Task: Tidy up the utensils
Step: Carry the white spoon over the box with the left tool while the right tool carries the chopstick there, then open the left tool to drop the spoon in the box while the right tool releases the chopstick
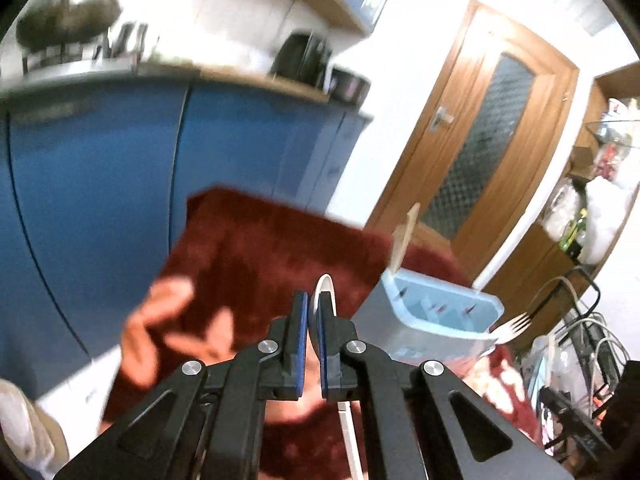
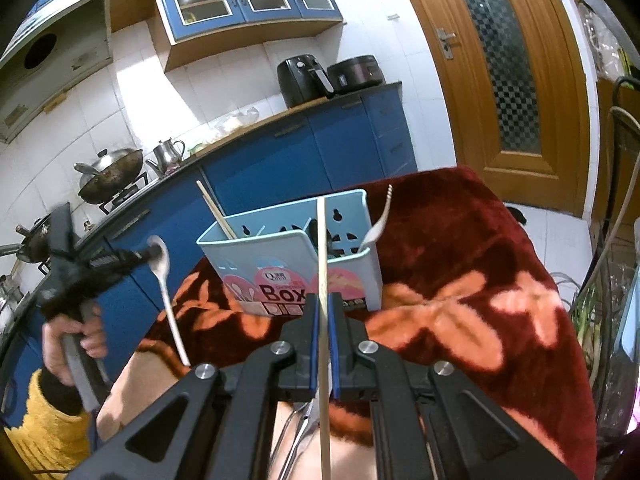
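A light blue utensil box (image 2: 296, 268) stands on a red flowered cloth (image 2: 460, 264); it also shows in the left wrist view (image 1: 440, 312). It holds chopsticks (image 2: 216, 212) at its left and a white fork (image 2: 378, 226) at its right. My right gripper (image 2: 323, 312) is shut on a single wooden chopstick (image 2: 322, 248), upright just in front of the box. My left gripper (image 1: 314, 312) is shut on a white spoon (image 1: 322, 286), held left of the box; the spoon also shows in the right wrist view (image 2: 166, 280).
Blue kitchen cabinets (image 2: 304, 152) with a wok (image 2: 108, 172), kettle (image 2: 168, 154) and air fryer (image 2: 300, 78) run behind the table. A wooden door (image 2: 504, 80) is at the right. More metal utensils (image 2: 298, 436) lie under my right gripper. Wire racks (image 1: 576, 320) stand at the right edge.
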